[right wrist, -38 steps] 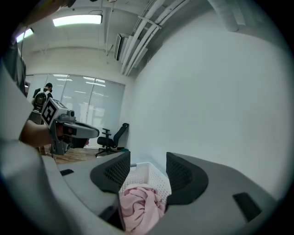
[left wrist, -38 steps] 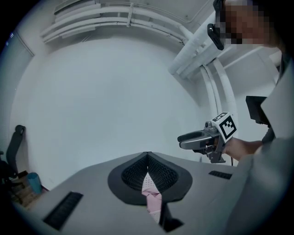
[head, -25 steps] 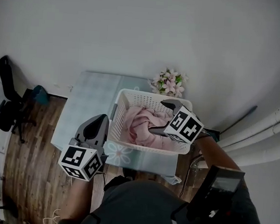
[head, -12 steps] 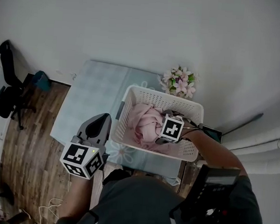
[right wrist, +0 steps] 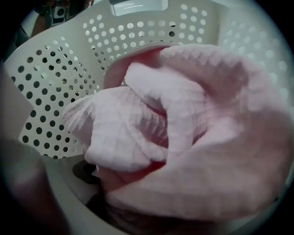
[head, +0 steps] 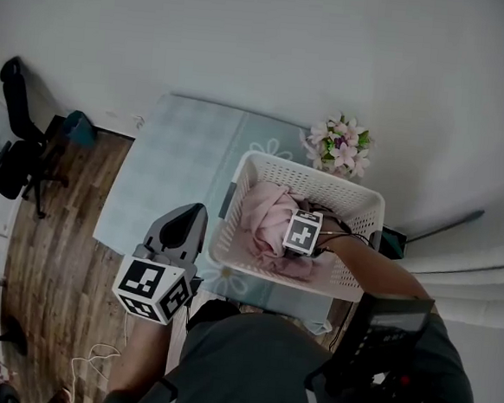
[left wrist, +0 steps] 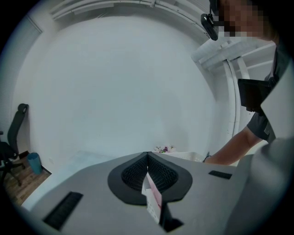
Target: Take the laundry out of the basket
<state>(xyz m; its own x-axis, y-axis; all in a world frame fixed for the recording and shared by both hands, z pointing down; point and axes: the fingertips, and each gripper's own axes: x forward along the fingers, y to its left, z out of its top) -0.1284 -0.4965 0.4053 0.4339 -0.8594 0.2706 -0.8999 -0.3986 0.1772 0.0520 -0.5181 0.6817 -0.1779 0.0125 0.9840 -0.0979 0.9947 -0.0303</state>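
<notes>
Pale table holds the white laundry basket: your right gripper, jaws just opened wide, straddles the pink waffle cloth without pinching it; your left gripper is closed.

Head view: I find the light dim, even and diffuse, with no hard shadows; the white wall reads grey. Heavy barrel distortion bends the floor and the edges of the frame. Sharpness is acceptable.

Left gripper view: a circular fisheye frame with dark corners. The wall is bright and flat, with no glare. The near surfaces of the left gripper are soft.

Right gripper view: the pink laundry sits very close to the lens. Its weave resolves at centre only and blurs toward the lower edge. The perforated basket wall behind is sharper. The lower left lies in deep shadow.
</notes>
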